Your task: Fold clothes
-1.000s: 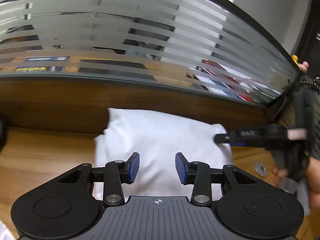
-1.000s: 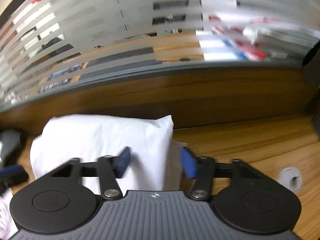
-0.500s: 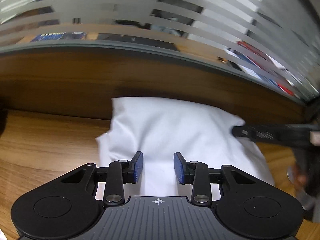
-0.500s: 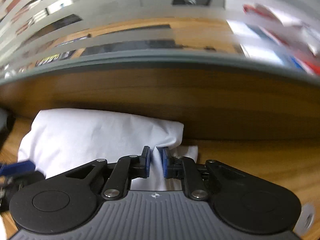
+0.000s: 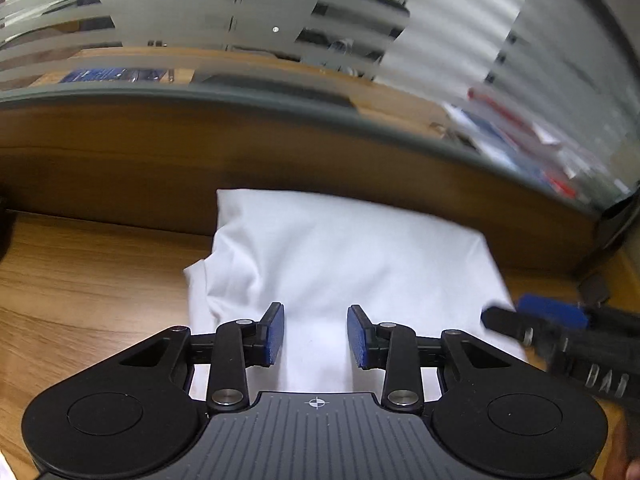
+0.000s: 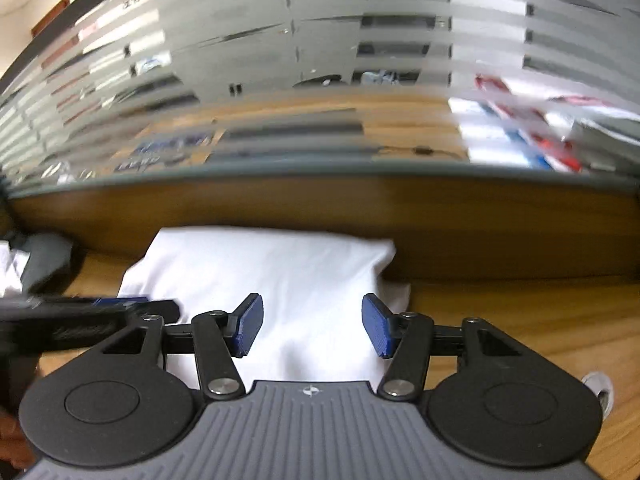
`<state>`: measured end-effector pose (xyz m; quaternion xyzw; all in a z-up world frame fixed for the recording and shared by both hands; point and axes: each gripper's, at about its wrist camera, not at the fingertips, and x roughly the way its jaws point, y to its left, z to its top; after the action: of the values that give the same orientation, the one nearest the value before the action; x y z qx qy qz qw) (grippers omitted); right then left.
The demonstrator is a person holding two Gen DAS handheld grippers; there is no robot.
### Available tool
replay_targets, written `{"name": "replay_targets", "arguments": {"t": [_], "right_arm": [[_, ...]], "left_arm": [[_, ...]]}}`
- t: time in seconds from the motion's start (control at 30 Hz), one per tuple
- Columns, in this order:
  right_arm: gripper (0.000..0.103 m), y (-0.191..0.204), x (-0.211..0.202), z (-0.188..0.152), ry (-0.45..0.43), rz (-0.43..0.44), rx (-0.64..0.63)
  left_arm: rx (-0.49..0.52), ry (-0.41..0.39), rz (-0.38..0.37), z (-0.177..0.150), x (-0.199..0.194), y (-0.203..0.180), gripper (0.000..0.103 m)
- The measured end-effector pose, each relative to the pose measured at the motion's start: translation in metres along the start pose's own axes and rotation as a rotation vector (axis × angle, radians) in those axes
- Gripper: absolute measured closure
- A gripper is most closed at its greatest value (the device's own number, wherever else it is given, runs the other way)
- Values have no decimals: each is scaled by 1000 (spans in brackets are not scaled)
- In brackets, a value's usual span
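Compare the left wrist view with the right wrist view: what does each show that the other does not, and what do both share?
Only the left wrist view shows the left gripper from behind, open over the cloth, and the garment's loose flap at its left edge.

Only the right wrist view shows a grey bundle left of the garment, a round desk grommet at the right, and the right gripper from behind; its jaws have just been opening, gripping nothing.

Both show the folded white garment on the wooden desk, against the striped glass partition.
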<state>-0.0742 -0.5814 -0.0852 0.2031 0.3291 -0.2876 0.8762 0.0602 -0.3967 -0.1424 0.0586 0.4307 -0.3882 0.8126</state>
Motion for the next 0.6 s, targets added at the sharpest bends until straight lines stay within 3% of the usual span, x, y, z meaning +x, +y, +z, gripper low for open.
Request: {"name": "replay_targets", "arguments": {"t": [0.03,0.17,0.3,0.37,0.5,0.6], "right_arm": [[52,3,5,-8,19,-1,-12],[52,7,34,-32,66,-25,-83],[52,-5,57,-29,107,-17,-41],[52,-3,55,-17,122,-21,-51],[53,0,32,10,21,-8,-53],[53,0,43,28,14,-12,-54]], "left_arm": [[2,5,7,2,2,1,65],[-1,61,33,9,12,14,65],[-49,86,37,16,16,20,65],[-71,54,17,20,4,20,64],[-60,-62,-25,31,-17,14,61],[-31,-72,-15,43,-8,11,61]]}}
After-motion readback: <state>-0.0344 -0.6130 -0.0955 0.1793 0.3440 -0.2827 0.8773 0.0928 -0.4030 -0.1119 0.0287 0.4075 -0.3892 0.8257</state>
